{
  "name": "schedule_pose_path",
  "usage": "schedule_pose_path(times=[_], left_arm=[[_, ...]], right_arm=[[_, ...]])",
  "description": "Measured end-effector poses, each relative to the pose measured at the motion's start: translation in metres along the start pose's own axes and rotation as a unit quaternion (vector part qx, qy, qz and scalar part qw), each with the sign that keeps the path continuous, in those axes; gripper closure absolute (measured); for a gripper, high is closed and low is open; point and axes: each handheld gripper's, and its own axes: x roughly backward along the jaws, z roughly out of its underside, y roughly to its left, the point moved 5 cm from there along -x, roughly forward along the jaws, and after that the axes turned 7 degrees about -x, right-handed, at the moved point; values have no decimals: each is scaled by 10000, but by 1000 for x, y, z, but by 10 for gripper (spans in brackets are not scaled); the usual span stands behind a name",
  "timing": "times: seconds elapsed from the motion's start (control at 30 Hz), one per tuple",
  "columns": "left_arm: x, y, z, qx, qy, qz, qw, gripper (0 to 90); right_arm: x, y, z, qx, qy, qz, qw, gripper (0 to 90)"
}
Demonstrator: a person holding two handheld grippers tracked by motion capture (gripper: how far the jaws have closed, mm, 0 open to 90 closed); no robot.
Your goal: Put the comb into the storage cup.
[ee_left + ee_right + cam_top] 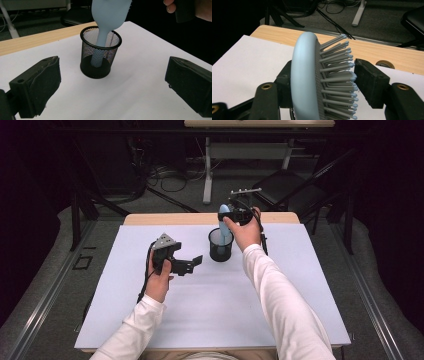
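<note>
A pale blue hairbrush [107, 17] is being stood, handle down, in a black mesh cup [100, 56] on the white tabletop [210, 305]; the handle already reaches the cup's floor, as seen through the mesh in the left gripper view. The brush head lies between the jaws of the right hand-held gripper [323, 82], directly above the cup: its smooth back rests against one pad, while the other pad stands at the bristle tips, touching them lightly at most, so the grip is judged to be loosening rather than clenched. The step in hand is therefore taken to be the release of the brush into the cup. For the next move, the jaws would need to be widened clear of the bristles and the gripper drawn straight up and away, so that the brush is not dragged and the light cup is not tipped. The left hand-held gripper [186, 265] is held released, its jaws wide apart and empty, with the cup just ahead of them.
</note>
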Motion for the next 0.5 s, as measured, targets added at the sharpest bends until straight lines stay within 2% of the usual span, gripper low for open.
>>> schedule_pose_path(times=[0.23, 0.37, 0.5], left_arm=[[0, 0, 0, 9, 0, -3, 10000, 5], [0, 0, 0, 1, 0, -5, 10000, 5], [0, 0, 0, 4, -4, -3, 10000, 5]], right_arm=[[0, 2, 1, 39, 16, 26, 10000, 294], [0, 2, 2, 115, 73, 85, 9999, 197], [-1, 3, 3, 115, 147, 116, 9998, 144]])
